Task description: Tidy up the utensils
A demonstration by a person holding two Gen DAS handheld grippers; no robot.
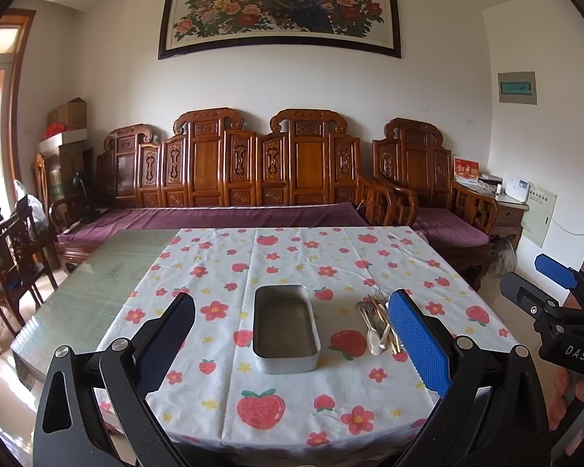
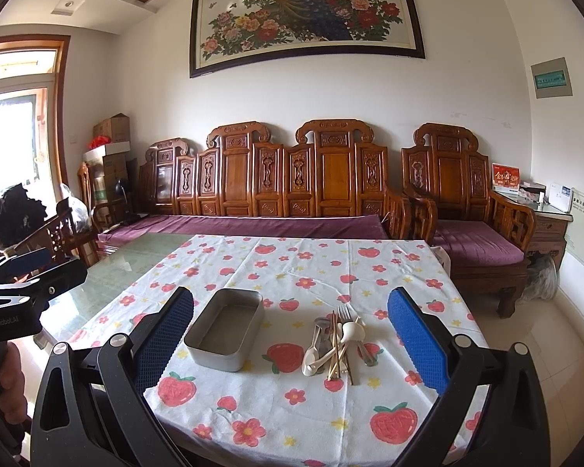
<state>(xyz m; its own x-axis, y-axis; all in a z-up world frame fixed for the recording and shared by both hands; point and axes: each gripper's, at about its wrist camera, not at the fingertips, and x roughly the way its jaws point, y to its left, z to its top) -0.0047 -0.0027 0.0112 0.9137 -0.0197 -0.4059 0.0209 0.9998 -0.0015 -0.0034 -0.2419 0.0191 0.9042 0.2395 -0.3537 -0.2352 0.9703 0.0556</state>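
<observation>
Both claws (left [image 1: 292, 334], right [image 2: 291, 334]) gape empty; blue pad [image 1: 416, 344] hides utensil pile [image 1: 377, 325] partly.

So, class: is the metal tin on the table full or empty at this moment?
Empty. The metal tin shows only its bare floor in both views, while the utensils lie heaped on the tablecloth beside it.

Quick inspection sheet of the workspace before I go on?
Surface: table with strawberry-print cloth; bare glass left of it.
Job's things: metal tin empty; utensil pile (spoons, fork, chopsticks) right of it, apart.
Clutter: nothing seen on the cloth.
Grippers: left gripper and right gripper open, holding nothing, above the near edge.
Cables: nothing seen.
Surroundings: carved wooden sofa, framed peacock picture.
</observation>
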